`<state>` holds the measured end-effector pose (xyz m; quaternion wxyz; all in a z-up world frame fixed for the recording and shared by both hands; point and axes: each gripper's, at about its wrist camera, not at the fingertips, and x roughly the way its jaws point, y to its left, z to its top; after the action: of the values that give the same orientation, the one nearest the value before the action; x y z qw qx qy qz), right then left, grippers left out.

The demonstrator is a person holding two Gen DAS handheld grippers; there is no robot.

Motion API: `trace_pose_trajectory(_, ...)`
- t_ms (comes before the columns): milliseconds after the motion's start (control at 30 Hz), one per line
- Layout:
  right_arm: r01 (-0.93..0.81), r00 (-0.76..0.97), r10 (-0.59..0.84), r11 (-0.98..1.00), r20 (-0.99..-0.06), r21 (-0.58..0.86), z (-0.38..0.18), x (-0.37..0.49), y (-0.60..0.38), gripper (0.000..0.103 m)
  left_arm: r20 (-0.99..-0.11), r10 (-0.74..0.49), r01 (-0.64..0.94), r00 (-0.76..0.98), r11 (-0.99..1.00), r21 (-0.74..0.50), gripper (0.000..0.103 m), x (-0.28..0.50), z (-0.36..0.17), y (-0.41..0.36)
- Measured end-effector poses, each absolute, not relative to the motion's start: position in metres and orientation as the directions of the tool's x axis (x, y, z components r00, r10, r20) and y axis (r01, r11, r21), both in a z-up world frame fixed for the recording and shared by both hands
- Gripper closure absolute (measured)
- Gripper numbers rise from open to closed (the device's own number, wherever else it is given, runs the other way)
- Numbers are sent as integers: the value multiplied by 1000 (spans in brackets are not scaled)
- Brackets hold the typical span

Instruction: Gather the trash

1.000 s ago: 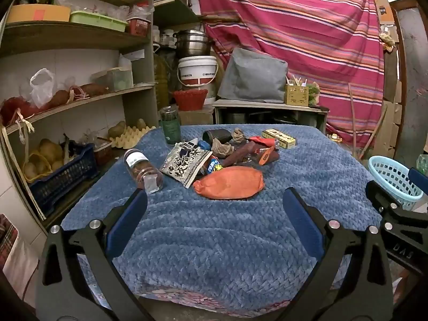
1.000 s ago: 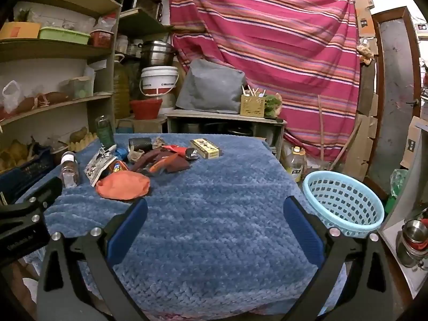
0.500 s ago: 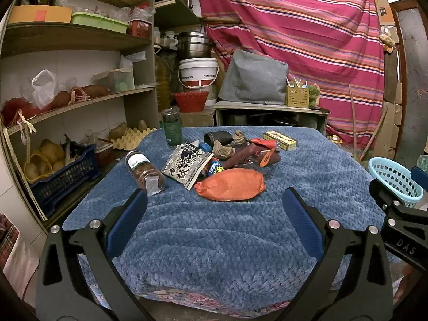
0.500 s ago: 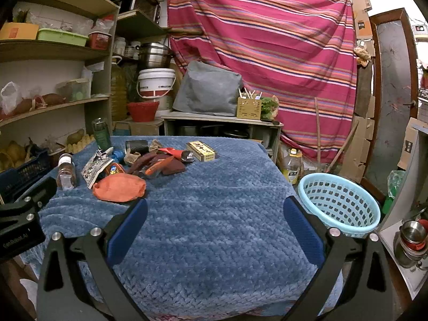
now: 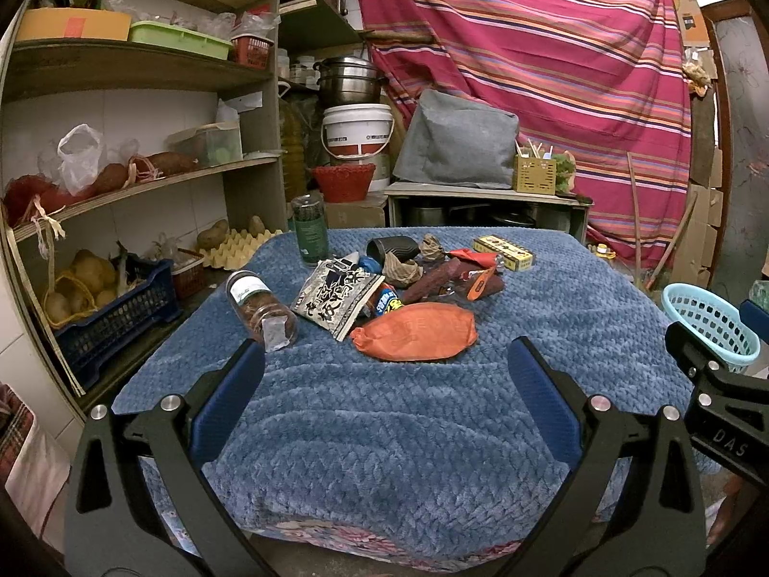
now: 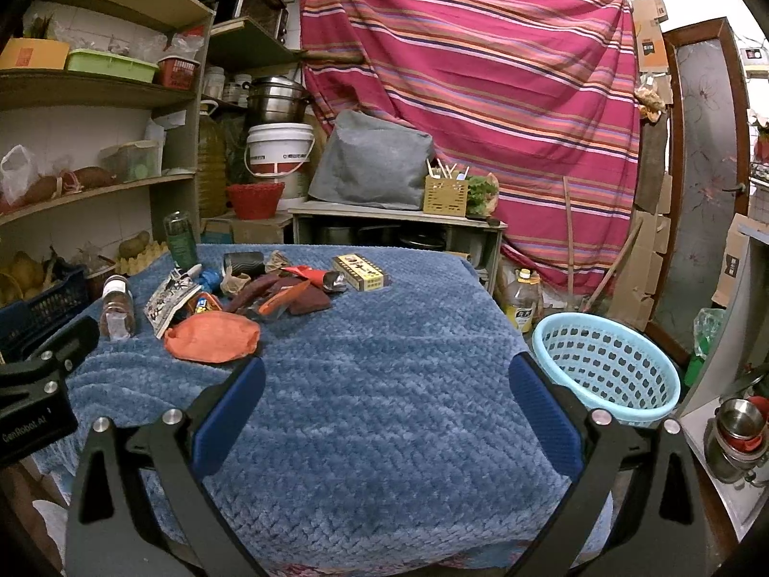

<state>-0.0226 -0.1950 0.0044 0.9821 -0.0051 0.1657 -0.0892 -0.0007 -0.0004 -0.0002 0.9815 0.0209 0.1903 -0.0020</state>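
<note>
Trash sits at twelve o'clock on my bench. Both grippers, left gripper point(image 5: 384, 370) and right gripper point(image 6: 384, 384), gape empty; I'd pinch the flat orange plastic pouch point(image 5: 415, 332) low, then carry it to the pale blue plastic mesh basket point(image 6: 605, 365).

Behind the worktop point(image 5: 384, 423), draped in blue quilted cloth: a striped red curtain point(image 5: 552, 48) across the back wall. At left, wooden shelves point(image 5: 144, 182) with sweet potatoes point(image 5: 168, 161), a green tray point(image 5: 178, 38) and a white plastic bag point(image 5: 79, 156). Lower down, a dark blue crate point(image 5: 115, 312) of potatoes. Farther back, a white bucket point(image 5: 358, 132) under steel pots point(image 5: 348, 79), a red basket point(image 5: 343, 181), a grey cushion point(image 5: 456, 144) on a low cabinet point(image 5: 485, 192).
</note>
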Motion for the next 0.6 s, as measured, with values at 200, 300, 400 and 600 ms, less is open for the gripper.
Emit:
trace_pose_trajectory(200, 178, 929, -181, 983, -323, -42, 5, -24, -197, 4, -374, 4, 13, 928, 999, 41, 5, -1, 0, -1)
trace_pose_trajectory(300, 178, 930, -182, 983, -321, -42, 5, -24, -197, 4, -373, 6, 11, 928, 999, 42, 5, -1, 0, 0)
trace_pose_trajectory(400, 178, 929, -183, 983, -320, -43, 5, -24, -197, 4, -375, 4, 12, 927, 999, 41, 5, -4, 4, 1)
trace_pose_trajectory(600, 178, 929, -182, 983, -321, -42, 4, -24, -198, 4, -374, 5, 12, 928, 999, 43, 5, -4, 3, 1)
